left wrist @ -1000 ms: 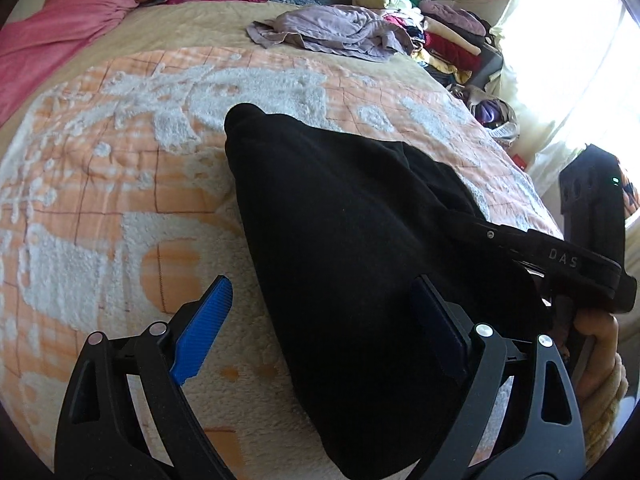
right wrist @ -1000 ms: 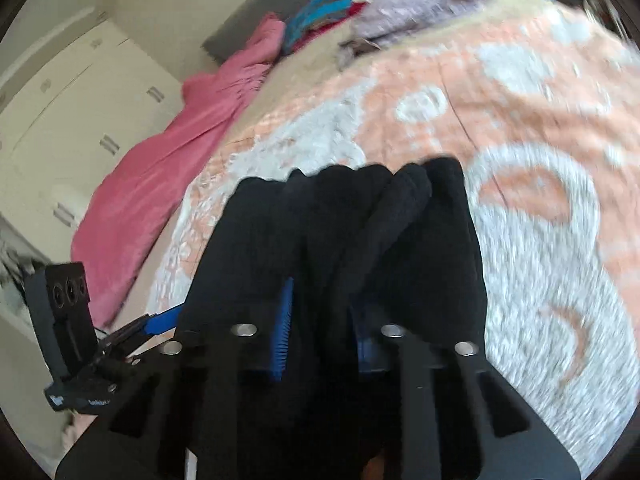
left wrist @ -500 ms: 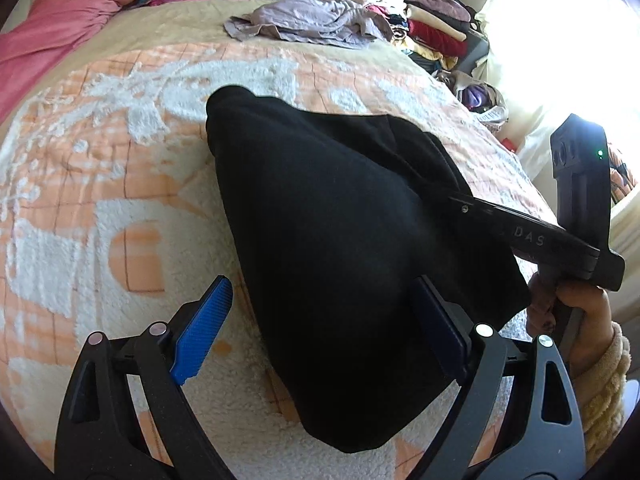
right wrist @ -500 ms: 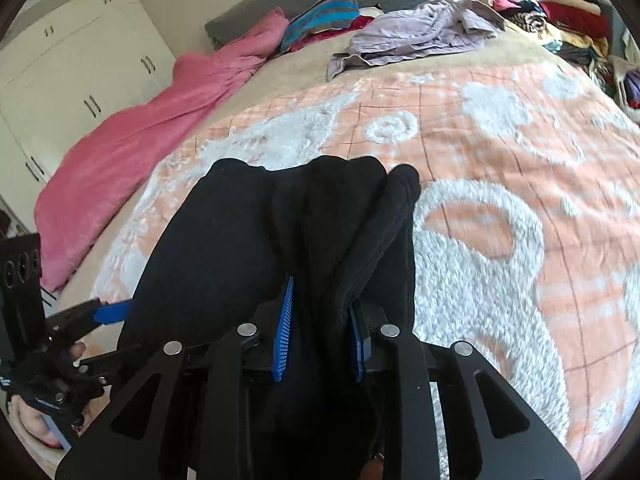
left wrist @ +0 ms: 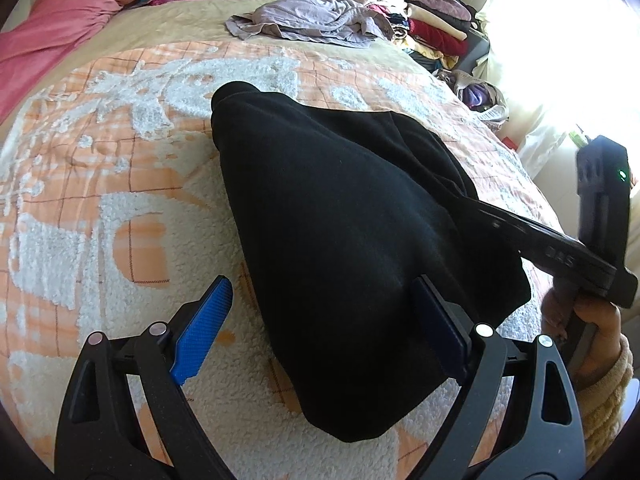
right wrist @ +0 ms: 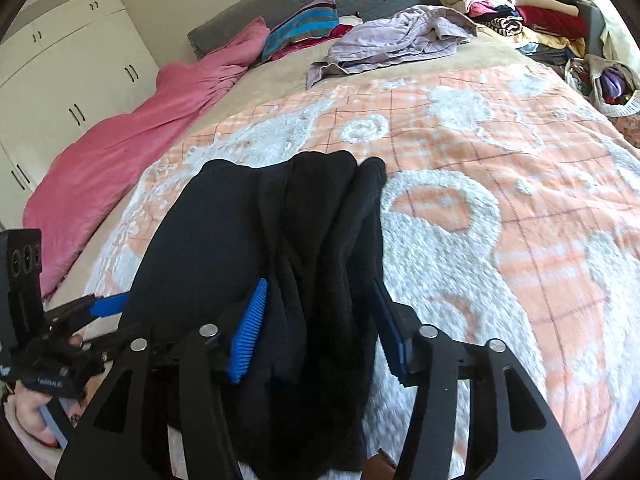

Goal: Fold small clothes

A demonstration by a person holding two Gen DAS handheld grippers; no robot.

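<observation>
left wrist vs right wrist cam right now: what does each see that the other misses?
Left wrist only: the bright curtained window, and the hand holding the right gripper.

Right wrist only: white wardrobe doors, and the right gripper, its jaws opening with bunched folds between them.

Both: the black garment on the orange-and-white blanket, the pink cover, the lilac garment, and the open left gripper.

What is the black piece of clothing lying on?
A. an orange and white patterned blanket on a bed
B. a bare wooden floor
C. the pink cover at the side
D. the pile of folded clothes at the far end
A: the black garment lies on the orange and white blanket, well apart from the pink cover and the clothes pile.
</observation>
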